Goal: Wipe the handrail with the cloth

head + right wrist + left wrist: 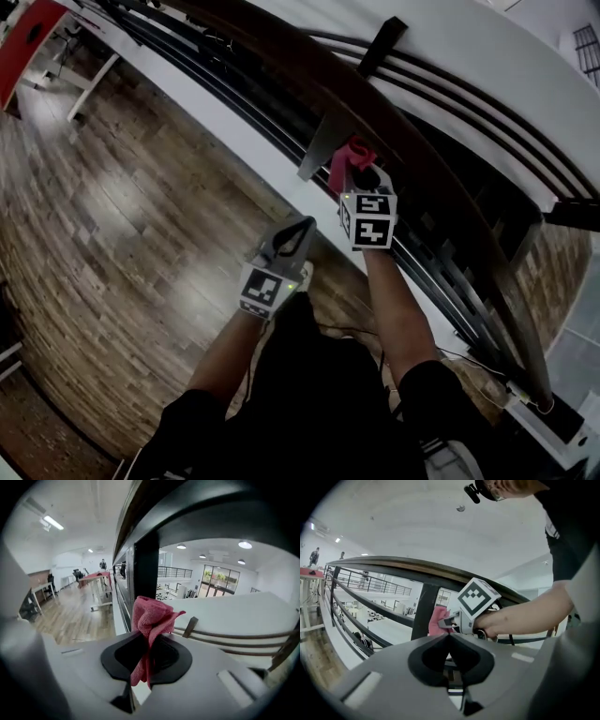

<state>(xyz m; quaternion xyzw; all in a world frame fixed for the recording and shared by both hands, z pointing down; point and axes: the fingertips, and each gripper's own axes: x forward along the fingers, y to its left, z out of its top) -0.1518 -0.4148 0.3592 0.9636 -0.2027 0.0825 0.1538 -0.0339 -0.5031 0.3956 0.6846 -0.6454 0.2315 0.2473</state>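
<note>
A dark wooden handrail (375, 122) runs diagonally across the head view, on black posts. My right gripper (364, 173) is shut on a pink cloth (351, 157), held just under the rail beside a grey post (323, 141). In the right gripper view the cloth (151, 620) bunches up between the jaws, with the rail (187, 513) close above. My left gripper (292, 232) hangs lower and to the left, shut and holding nothing. From the left gripper view, the rail (408, 566), the cloth (438, 620) and the right gripper (452, 620) lie ahead.
Black lower rails (450, 262) run beneath the handrail along a white ledge (225, 122). Wood floor (122, 216) spreads to the left. A red-topped table (28, 37) stands at the far upper left. A black post (146, 569) rises right behind the cloth.
</note>
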